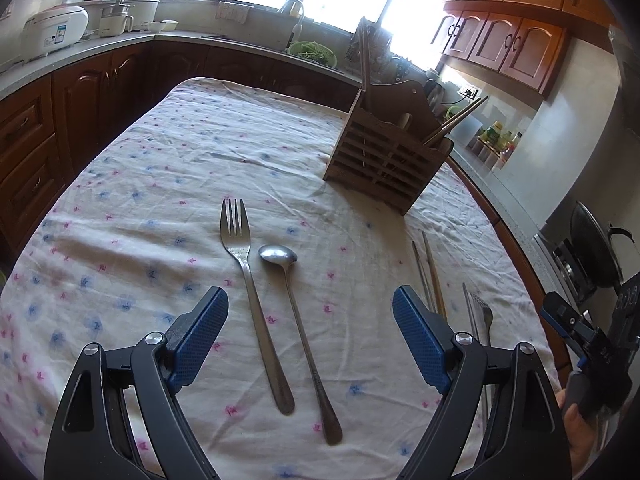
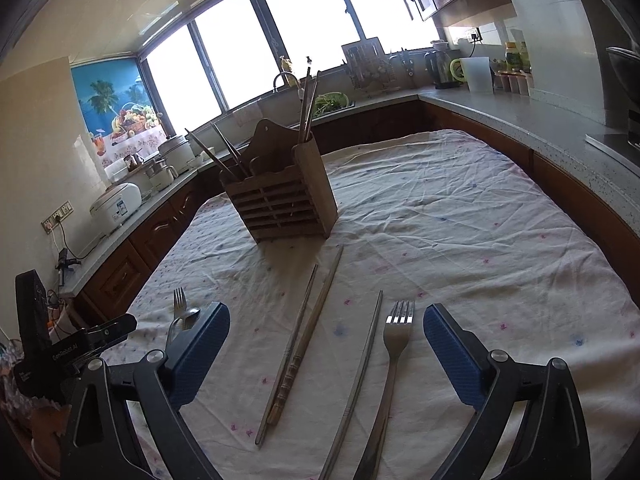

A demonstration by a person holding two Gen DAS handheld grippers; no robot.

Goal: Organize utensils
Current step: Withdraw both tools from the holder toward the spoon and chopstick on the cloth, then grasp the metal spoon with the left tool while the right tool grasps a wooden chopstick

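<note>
A wooden utensil holder (image 1: 386,156) (image 2: 282,204) with chopsticks in it stands on the flowered tablecloth (image 1: 180,184). In the left wrist view a fork (image 1: 250,280) and a spoon (image 1: 298,328) lie side by side between the fingers of my open, empty left gripper (image 1: 310,304). In the right wrist view a pair of chopsticks (image 2: 304,344), a single metal chopstick (image 2: 360,380) and a second fork (image 2: 390,360) lie between the fingers of my open, empty right gripper (image 2: 326,320). Both grippers hover above the cloth.
Kitchen counters (image 2: 520,116) with wooden cabinets wrap around the table. A rice cooker (image 1: 52,28) and pots stand on the left counter, a sink with greens (image 1: 312,52) is behind, and a kettle (image 2: 440,66) and jars stand on the right.
</note>
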